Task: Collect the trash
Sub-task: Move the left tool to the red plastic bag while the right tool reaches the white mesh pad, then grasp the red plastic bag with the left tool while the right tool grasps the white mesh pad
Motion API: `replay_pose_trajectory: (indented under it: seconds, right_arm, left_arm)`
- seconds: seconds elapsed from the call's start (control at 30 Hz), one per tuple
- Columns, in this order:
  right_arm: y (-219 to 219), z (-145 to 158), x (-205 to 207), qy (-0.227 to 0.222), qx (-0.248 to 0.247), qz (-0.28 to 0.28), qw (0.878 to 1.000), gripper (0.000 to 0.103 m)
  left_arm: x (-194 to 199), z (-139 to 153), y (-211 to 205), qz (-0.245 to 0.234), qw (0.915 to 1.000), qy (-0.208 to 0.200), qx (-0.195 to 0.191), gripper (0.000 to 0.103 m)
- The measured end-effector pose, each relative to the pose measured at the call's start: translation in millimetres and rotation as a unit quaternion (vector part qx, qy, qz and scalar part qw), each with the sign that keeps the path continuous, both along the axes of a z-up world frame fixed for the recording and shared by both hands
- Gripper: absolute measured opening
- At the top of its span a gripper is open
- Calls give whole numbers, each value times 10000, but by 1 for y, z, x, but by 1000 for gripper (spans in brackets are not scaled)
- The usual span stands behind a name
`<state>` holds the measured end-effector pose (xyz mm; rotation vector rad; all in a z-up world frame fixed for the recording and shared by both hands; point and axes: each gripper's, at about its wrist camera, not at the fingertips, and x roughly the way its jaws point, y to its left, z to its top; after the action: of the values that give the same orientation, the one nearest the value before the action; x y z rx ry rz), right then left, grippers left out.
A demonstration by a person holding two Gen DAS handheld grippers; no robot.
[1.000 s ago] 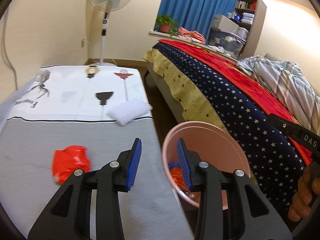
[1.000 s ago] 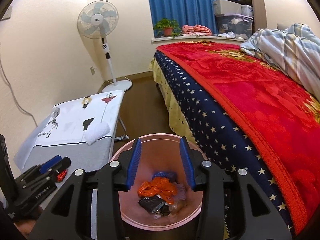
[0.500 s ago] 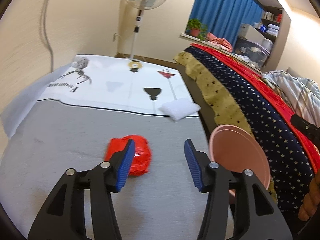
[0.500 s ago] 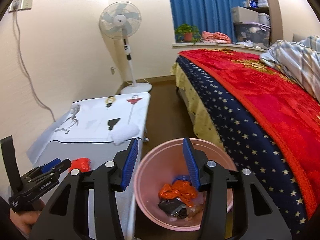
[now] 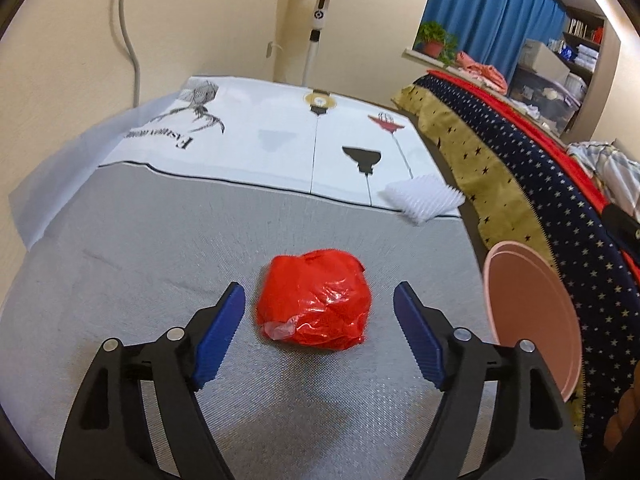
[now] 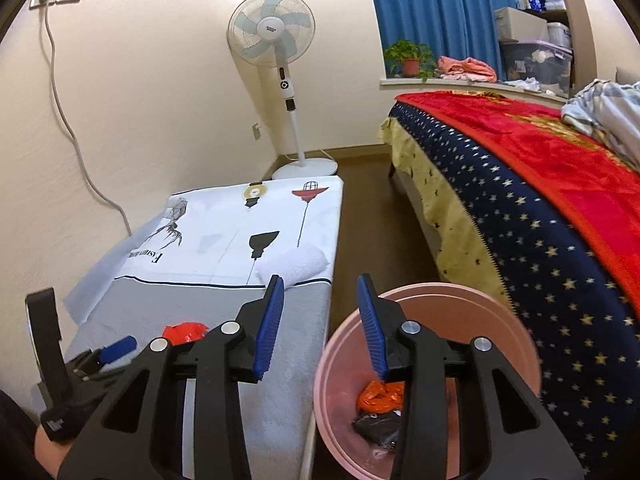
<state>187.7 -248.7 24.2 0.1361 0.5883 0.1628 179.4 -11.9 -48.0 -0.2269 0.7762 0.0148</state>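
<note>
A crumpled red plastic bag (image 5: 316,298) lies on the grey table cover (image 5: 140,264). My left gripper (image 5: 320,314) straddles it, jaws opening, with clear gaps between the blue pads and the bag. The right wrist view shows the same red bag (image 6: 186,330) beside my left gripper (image 6: 116,346). A pink bin (image 6: 440,296) stands by the table's right edge and holds an orange bag (image 6: 380,394) and a dark wrapper (image 6: 376,426). My right gripper (image 6: 320,320) hovers over the bin's left rim, jaws closing with nothing between them. A white foam net (image 5: 424,200) lies farther back.
The bed with a starred blanket (image 6: 540,248) runs along the right, just past the pink bin (image 5: 532,320). A standing fan (image 6: 280,60) and a wall cable (image 6: 68,128) are behind the table. A person's hand (image 5: 620,420) shows at the lower right.
My left gripper swung left from the bin to the red bag, dipped toward it and spread its jaws wide. The right gripper drifted left, so the bin now sits right of its fingers.
</note>
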Motion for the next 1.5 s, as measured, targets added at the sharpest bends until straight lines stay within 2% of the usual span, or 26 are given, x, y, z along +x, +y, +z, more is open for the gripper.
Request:
replay_pose_trajectory:
  seconds: [0.27,0.57,0.6,0.63,0.67,1.13,1.33,1.37,1.5]
  right_arm:
    - [12,-19,28,155,189,95,9997,38]
    - [20,-45,69,432,429,46,9981,38]
    - [21,-48,73,468,445,40,9979,38]
    - [23,-53,78,519,469,31,9976,38]
    - [23,-55,81,539,479,27,9974,38]
    - [28,-98,146,957,742,-81,9926,39]
    - [29,-103,162,1011,778,-110,9918,38]
    - [30,-104,164,1030,753,-83,9918,37]
    - [32,-105,167,1070,732,7,9916,11]
  left_arm:
    - [18,-19,3,226,9990,378,84,80]
    - [30,-29,3,131,9984,538,95,80]
    - [31,-29,3,119,9984,538,95,78]
    - [32,-29,3,96,9985,527,80,66]
    - [33,-28,4,85,9986,525,80,66]
    - [44,-28,9,145,9985,516,108,64]
    - [46,-29,9,127,9985,522,114,64]
    - [46,-29,9,125,9985,522,117,64]
    - [46,-28,9,123,9985,528,112,64]
